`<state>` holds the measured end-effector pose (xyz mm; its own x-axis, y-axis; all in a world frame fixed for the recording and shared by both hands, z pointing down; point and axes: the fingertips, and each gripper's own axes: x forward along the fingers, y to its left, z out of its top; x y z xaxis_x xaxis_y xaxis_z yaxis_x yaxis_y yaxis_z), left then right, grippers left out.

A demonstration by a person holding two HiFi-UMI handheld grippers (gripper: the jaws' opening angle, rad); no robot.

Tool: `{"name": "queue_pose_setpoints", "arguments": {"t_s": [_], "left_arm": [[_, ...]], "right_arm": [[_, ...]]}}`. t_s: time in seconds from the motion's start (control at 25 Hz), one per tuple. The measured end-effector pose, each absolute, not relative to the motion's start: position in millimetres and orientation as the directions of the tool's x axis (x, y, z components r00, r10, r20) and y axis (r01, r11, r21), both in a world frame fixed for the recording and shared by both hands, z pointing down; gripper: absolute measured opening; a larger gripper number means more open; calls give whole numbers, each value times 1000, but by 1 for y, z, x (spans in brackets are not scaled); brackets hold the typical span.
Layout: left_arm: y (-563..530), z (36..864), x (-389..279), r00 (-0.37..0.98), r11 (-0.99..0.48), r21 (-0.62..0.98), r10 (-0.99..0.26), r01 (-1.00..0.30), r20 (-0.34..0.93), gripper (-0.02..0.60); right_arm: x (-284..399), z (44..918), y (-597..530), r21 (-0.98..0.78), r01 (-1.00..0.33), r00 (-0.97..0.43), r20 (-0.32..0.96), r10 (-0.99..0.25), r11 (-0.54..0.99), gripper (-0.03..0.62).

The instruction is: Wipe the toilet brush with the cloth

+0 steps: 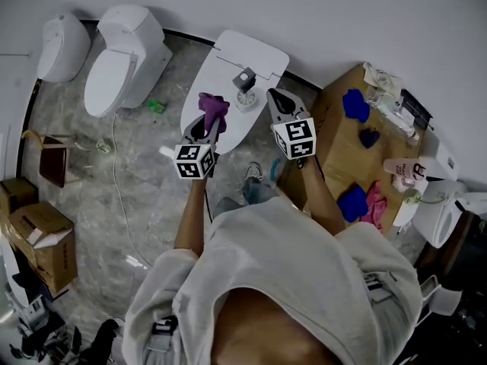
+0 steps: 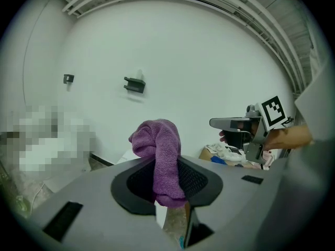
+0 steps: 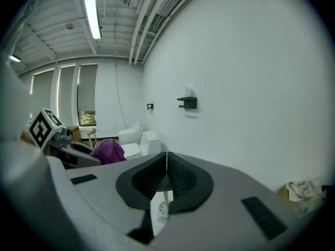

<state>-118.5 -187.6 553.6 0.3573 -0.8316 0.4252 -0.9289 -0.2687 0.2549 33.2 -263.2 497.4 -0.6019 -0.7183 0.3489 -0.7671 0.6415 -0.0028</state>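
Left gripper point(image 1: 207, 124): jaws clamped on purple cloth point(image 1: 214, 104); cloth sticks out ahead
Right gripper point(image 1: 275, 101): jaws pressed together; empty
Toilet brush point(image 1: 244, 90): stands on toilet lid point(image 1: 228, 59); between both tips; cloth just left

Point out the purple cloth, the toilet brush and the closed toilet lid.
purple cloth point(image 2: 159, 156): left gripper view, its hanging fold.
toilet brush point(image 1: 245, 80): head view, grey upper part.
closed toilet lid point(image 1: 228, 58): head view, bare white top.
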Motion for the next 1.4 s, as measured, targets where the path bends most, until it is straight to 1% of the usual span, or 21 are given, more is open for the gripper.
{"name": "queue_pose_setpoints", "arguments": {"t_s": [0.32, 0.72, 1.12, 1.4], "left_arm": [[-213, 565, -111, 390, -300, 261, -807, -917, 443, 109], [-249, 580, -93, 516, -427, 291, -734, -856, 441, 109], [-263, 591, -82, 581, -506, 287, -685, -813, 439, 109], [-271, 601, -75, 605, -545, 273, -653, -793, 456, 109]], "right_arm": [[17, 519, -286, -27, -754, -615, 381, -690, 656, 32], [-14, 533, -316, -44, -777, -588, 405, -700, 628, 32], [-31, 567, -335, -54, -762, -593, 460, -661, 645, 31], [-35, 574, -336, -139, -743, -637, 446, -629, 654, 31]]}}
